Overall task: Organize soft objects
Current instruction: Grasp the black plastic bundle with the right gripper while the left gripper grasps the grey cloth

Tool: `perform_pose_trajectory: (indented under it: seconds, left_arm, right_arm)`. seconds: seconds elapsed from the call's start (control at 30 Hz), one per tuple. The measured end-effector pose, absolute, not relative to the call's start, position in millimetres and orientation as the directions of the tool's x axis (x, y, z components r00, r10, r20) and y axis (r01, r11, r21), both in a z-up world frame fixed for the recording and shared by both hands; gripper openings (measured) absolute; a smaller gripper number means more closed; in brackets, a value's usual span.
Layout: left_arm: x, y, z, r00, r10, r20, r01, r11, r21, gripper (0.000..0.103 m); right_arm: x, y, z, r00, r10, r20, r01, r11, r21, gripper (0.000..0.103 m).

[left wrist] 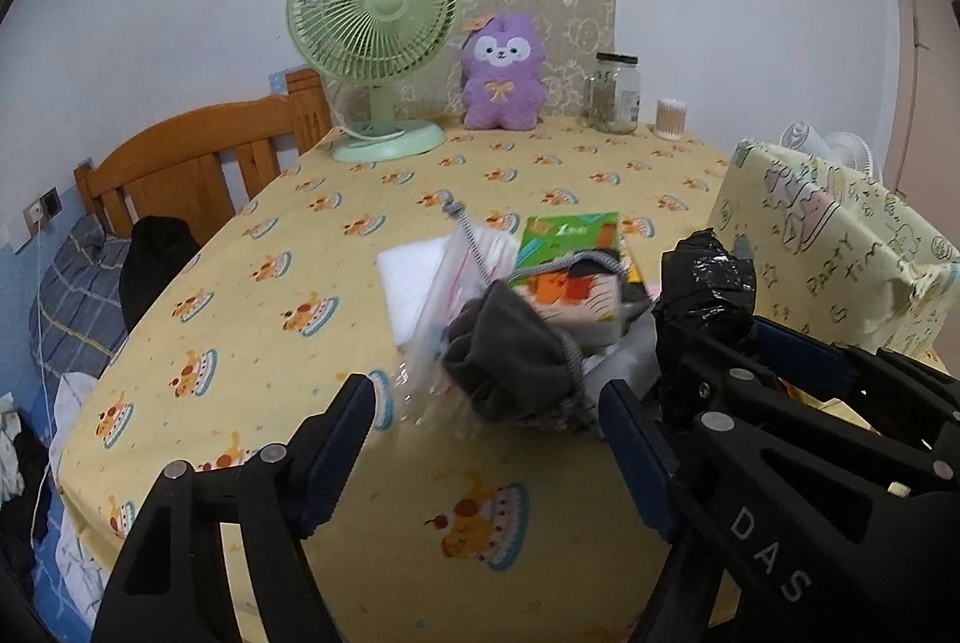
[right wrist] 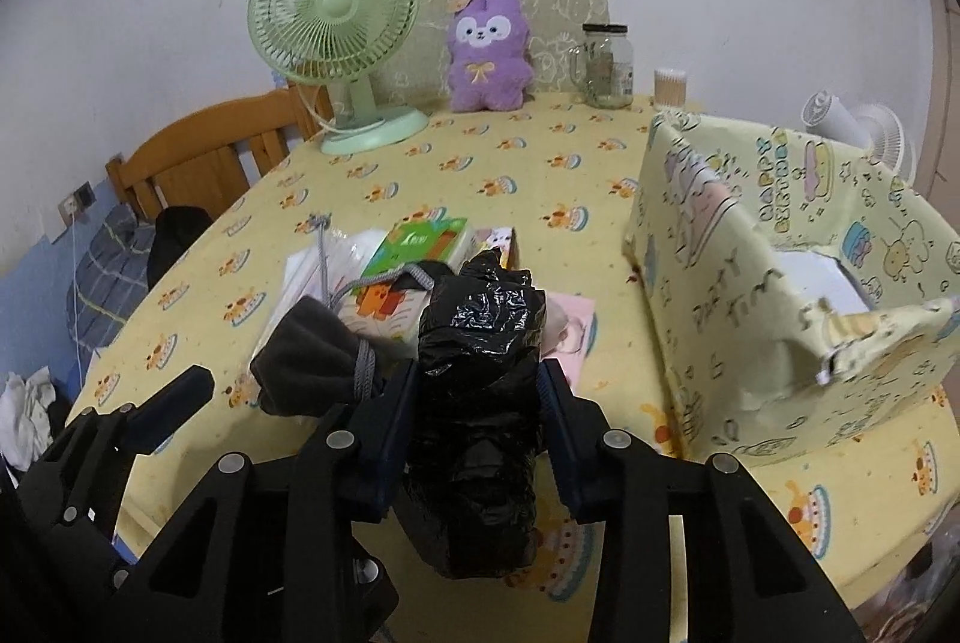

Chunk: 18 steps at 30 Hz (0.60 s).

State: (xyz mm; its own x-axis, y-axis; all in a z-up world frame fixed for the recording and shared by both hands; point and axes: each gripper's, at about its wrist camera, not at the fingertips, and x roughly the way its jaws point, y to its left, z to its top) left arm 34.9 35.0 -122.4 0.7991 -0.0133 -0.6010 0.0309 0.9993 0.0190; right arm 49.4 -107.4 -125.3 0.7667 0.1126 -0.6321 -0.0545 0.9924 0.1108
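A: State of the right gripper (right wrist: 480, 403)?

B: Clamped on the black plastic bundle (right wrist: 480, 379), centre of the right wrist view. Both pads press its sides. Judgement: the grip is mid-body so the soft roll does not sag.

A: And the left gripper (left wrist: 486, 439)?

B: Released, jaws spread. The grey drawstring pouch (left wrist: 510, 355) lies between and just beyond the fingertips, untouched, on the pile of packets at frame centre.

A: Destination?

B: Probably the paper-wrapped box (right wrist: 750, 295), right of frame, open at the top.

A: Pose?

B: Both tools tilt downward toward the yellow tablecloth (left wrist: 270, 253), side by side, with the right tool at the left view's lower right.
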Motion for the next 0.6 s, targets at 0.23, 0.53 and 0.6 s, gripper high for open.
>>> perform_pose_trajectory:
  seconds: [0.23, 0.53, 0.6]
  left_arm:
    - [46, 30, -118, 0.808, -0.021, -0.589, 0.034, 0.999, 0.011, 0.076]
    - [59, 30, -126, 0.797, -0.030, -0.603, 0.043, 0.999, 0.008, 0.049]
    - [59, 30, -125, 0.799, -0.035, -0.600, 0.045, 0.999, 0.002, 0.044]
  right_arm:
    - [55, -115, -119, 0.778, 0.103, -0.620, -0.043, 0.993, 0.111, 0.043]
    - [69, -114, -126, 0.758, 0.116, -0.642, -0.052, 0.992, 0.118, 0.043]
    - [70, -113, -127, 0.759, 0.120, -0.640, -0.056, 0.991, 0.119, 0.043]
